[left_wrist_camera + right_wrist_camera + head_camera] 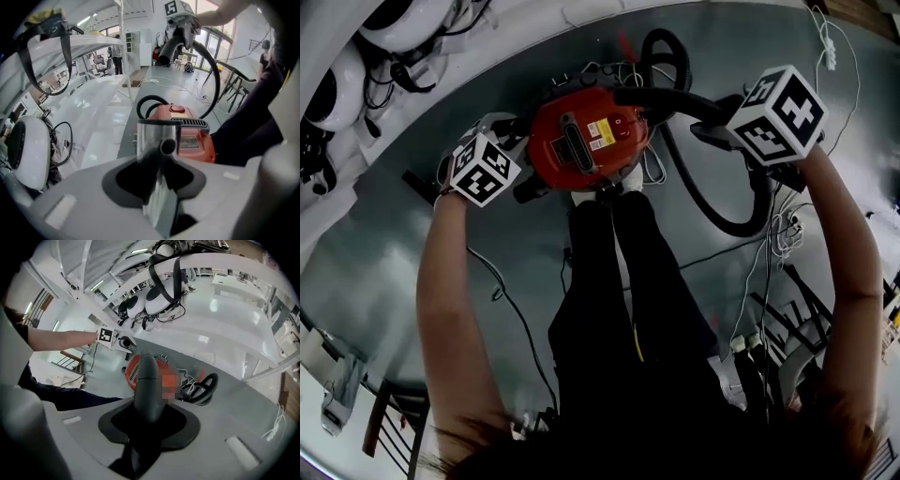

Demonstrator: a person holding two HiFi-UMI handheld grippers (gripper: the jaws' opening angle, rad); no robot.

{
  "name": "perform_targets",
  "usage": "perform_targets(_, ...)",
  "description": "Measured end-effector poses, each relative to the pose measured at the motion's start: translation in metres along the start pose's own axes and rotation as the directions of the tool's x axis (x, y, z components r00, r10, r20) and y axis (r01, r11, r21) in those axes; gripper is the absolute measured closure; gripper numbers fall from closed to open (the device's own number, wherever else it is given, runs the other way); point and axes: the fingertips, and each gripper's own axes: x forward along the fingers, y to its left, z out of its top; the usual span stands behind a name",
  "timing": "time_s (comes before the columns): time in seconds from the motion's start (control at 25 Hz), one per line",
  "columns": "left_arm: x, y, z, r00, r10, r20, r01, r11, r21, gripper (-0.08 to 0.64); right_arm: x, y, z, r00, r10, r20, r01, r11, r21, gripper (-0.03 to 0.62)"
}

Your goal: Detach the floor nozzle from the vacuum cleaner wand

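Observation:
A red canister vacuum cleaner point(586, 141) sits on the grey floor just beyond the person's feet. Its black hose point(722, 211) loops to the right. My left gripper point(517, 161) is to the left of the canister, shut on a shiny chrome wand tube point(157, 140) whose open end points toward the canister point(187, 138). To the right, my right gripper point(724, 127) is shut on the black curved hose handle point(670, 98), which fills the gap between its jaws point(147, 390). No floor nozzle shows in any view.
The person's black-trousered legs point(628, 281) stand below the canister. Loose cables point(773, 239) lie on the floor at the right, beside a black metal frame point(787, 323). White rounded machines point(337, 89) and a white structure line the upper left.

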Motion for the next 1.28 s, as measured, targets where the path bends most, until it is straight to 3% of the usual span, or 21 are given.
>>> perform_targets(0.24, 0.001, -0.001, 0.009, 1.000, 0.014, 0.010, -0.014, 1.000, -0.016, 0.422, 0.017, -0.004, 0.005, 0.997, 0.039, 0.063, -0.045, 0.994, 0.101, 0.472)
perform_targets(0.56, 0.017, -0.035, 0.032, 1.000, -0.006, 0.030, 0.005, 1.000, 0.019, 0.420, 0.060, -0.003, 0.016, 0.990, 0.080, 0.116, -0.100, 0.978, 0.181, 0.471)
perform_targets(1.04, 0.013, -0.097, 0.060, 0.995, 0.001, 0.099, -0.009, 0.996, 0.083, 0.420, 0.136, 0.007, 0.060, 0.942, 0.079, 0.327, -0.213, 0.892, 0.398, 0.469)
perform_targets(1.28, 0.020, -0.107, 0.060, 0.995, 0.027, 0.094, -0.036, 0.995, 0.091, 0.420, 0.171, 0.007, 0.097, 0.957, 0.043, 0.288, -0.150, 0.920, 0.362, 0.468)
